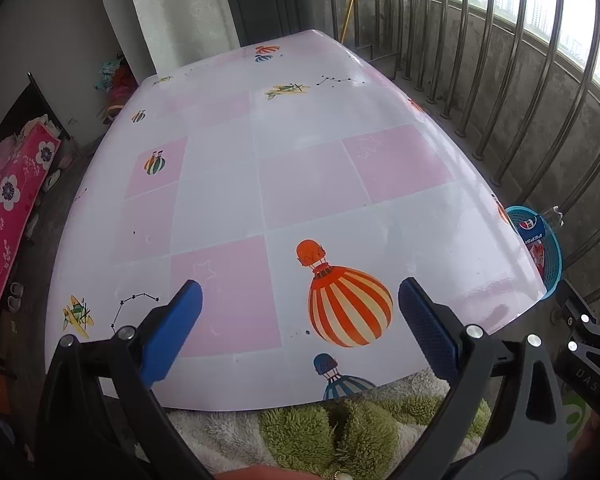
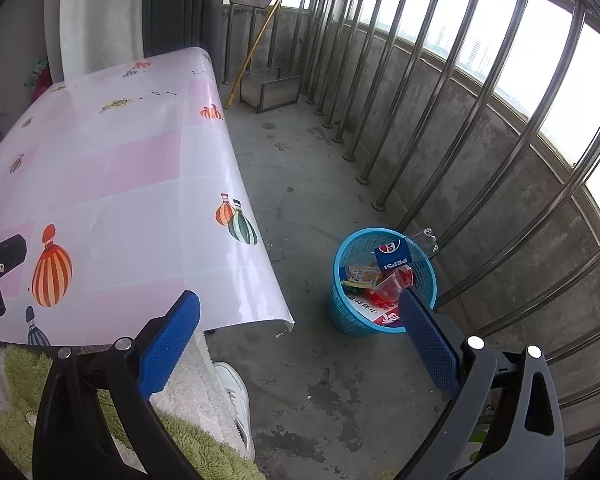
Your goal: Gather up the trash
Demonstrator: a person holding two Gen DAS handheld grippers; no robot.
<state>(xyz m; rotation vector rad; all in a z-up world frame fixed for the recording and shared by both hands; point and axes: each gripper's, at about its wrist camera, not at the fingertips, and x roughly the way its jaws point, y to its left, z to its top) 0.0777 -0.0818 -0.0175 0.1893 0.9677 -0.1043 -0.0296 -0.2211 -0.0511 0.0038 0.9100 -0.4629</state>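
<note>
A blue mesh trash basket (image 2: 342,312) stands on the concrete floor beside the table's right edge. It holds a Pepsi bottle (image 2: 394,258), red and orange wrappers (image 2: 384,286) and printed paper (image 2: 370,310). The basket (image 1: 554,256) also peeks past the table's right edge in the left wrist view. My right gripper (image 2: 298,324) hangs open above the floor, just left of and nearer than the basket, nothing between its fingers. My left gripper (image 1: 300,312) stands open over the near part of the table (image 1: 320,168), also empty. No trash shows on the tabletop.
The table wears a pink and white cloth with balloon prints. Metal railing bars (image 2: 440,128) and a low concrete wall run along the right. A yellow broom handle (image 2: 256,44) and a metal frame (image 2: 270,90) stand at the far end. A white shoe (image 2: 236,396) and fluffy green clothing (image 1: 340,432) are close below.
</note>
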